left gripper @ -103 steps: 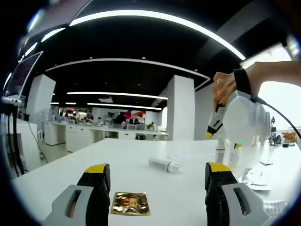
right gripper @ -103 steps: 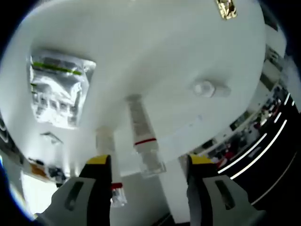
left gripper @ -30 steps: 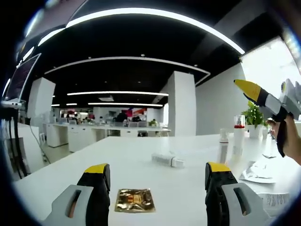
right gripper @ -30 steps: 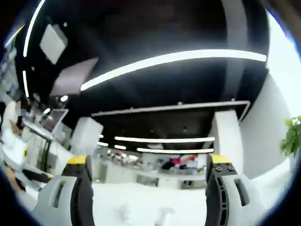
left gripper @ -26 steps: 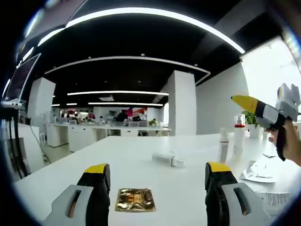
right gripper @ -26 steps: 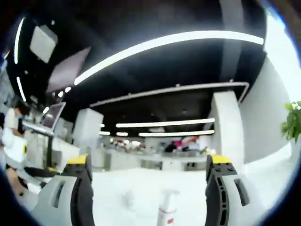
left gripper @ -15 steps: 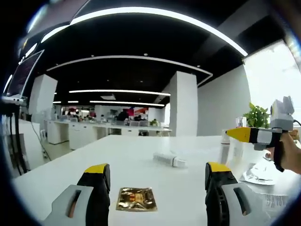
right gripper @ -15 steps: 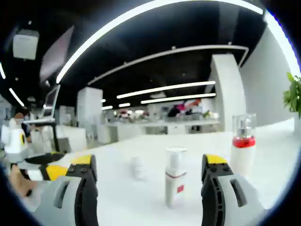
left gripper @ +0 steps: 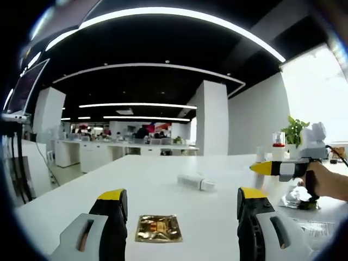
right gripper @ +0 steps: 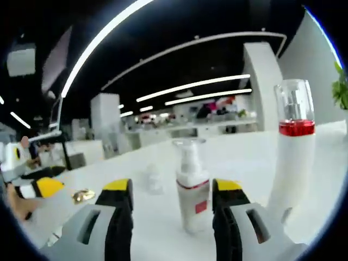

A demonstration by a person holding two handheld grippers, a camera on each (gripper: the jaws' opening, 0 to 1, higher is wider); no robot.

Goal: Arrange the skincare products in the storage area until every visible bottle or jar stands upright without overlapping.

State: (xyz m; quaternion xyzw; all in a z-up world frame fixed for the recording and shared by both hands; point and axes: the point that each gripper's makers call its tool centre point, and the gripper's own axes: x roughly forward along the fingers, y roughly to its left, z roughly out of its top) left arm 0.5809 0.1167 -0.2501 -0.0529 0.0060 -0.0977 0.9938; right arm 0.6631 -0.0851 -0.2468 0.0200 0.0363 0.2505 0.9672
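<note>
Closing in, the right gripper [right gripper: 171, 187] brackets an upright white pump bottle with a red band [right gripper: 190, 187], fingers apart; a nudge could topple it. The left gripper [left gripper: 182, 198] hangs wide open above the white bench [left gripper: 163, 185].

left gripper [left gripper: 182, 209] sits level with jaws wide apart; right gripper [right gripper: 171, 204] jaws are narrower but still parted, nothing gripped.

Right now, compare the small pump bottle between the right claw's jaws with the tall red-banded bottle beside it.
The small pump bottle is shorter, with a thin red stripe and a small red label; the tall red-banded bottle rises well above it, with a broad red band under a clear cap. The small one stands between the jaws, the tall one outside them. Both are white and upright.
</note>
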